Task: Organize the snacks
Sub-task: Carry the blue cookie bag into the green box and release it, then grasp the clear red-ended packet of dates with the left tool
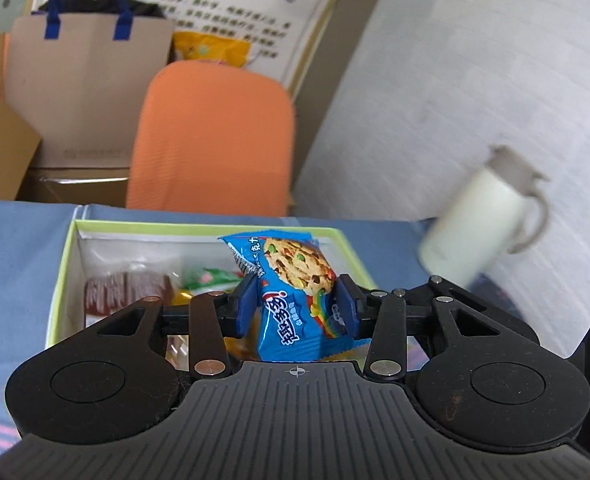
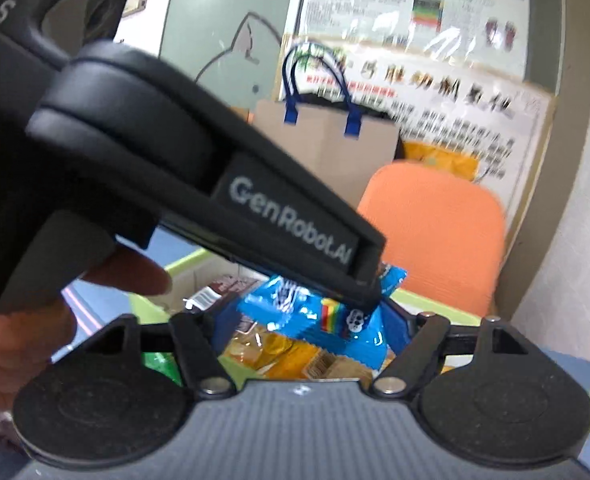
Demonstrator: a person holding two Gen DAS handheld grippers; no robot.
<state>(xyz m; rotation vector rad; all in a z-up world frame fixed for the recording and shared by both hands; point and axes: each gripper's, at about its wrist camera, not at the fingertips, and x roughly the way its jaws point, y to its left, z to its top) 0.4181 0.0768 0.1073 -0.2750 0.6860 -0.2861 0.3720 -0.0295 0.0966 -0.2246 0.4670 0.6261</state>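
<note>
The left gripper (image 1: 297, 306) is clenched on a blue cookie packet (image 1: 295, 300), glossy and crinkled, held just over the box (image 1: 61, 276). The right gripper (image 2: 303, 328) is partly hidden behind it, so I cannot tell if it grasps anything. Several wrapped snacks already lie in the pale green cardboard box; this packet is not yet released. Behind stand a smooth white flask (image 1: 483, 220) and an orange chair (image 1: 215, 136).

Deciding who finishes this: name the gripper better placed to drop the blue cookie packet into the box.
Left. The left gripper is shut on the blue cookie packet over the open box; the right gripper is open and holds nothing.
</note>
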